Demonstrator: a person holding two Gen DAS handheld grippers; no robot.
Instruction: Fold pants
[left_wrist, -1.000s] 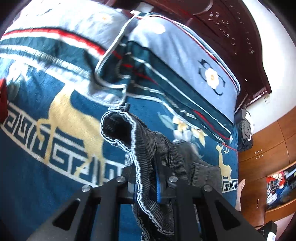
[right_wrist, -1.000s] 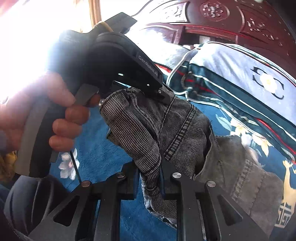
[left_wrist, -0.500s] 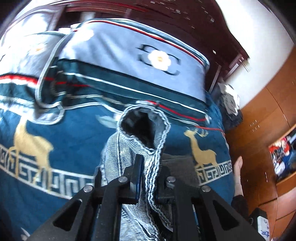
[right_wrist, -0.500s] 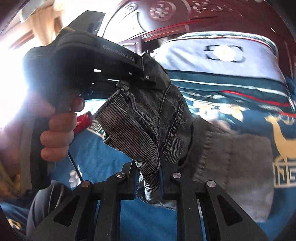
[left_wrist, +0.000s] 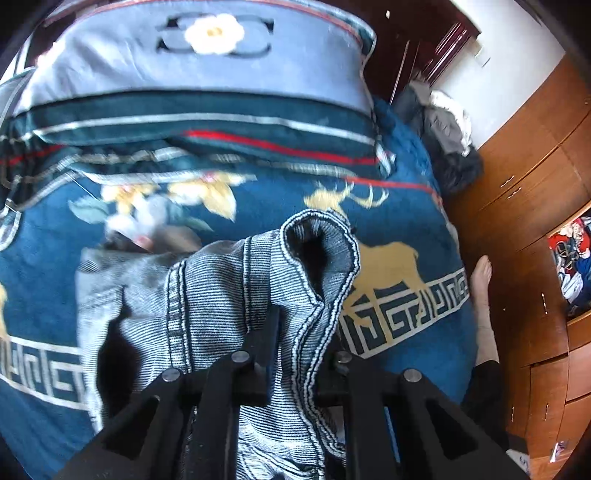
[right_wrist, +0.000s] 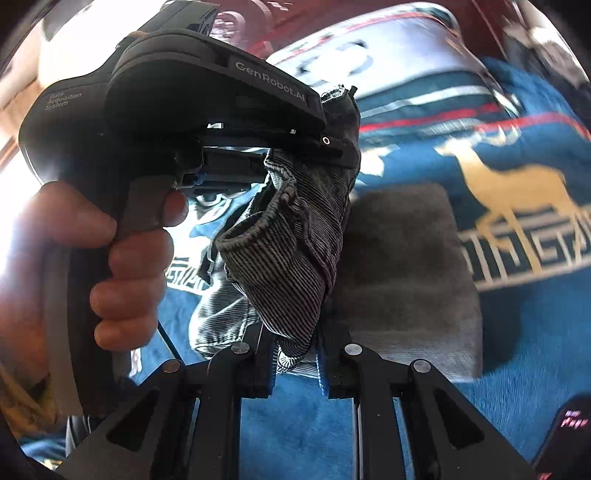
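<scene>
Your left hand wraps the handle of the left gripper, whose jaws are pinched on a hem of the pants up in the air. In the left wrist view the same left gripper shows its jaws pressed together on the striped, rolled hem, the leg opening gaping just past the fingertips. Your right gripper is likewise clamped on a fold of the dark striped denim, so both tools hold the garment bunched between them above the bed.

The rest of the pants trails down onto the blue blanket, with a flatter grey part lying spread on the cover near the bed's right side, beside the gold deer and the key-pattern border. Left of that cloth the blanket is open and flat. Towards the head of the bed a grey-blue pillow with a flower sits on a folded striped quilt, filling that edge under the dark headboard.

Past the bed's right edge, a heap of clothes lies in the corner by the wall, a bare foot stands on the floor close to the bed, and wooden cabinets line the wall. One open cabinet shelf holds a jumble of coloured items, too blurred to name
</scene>
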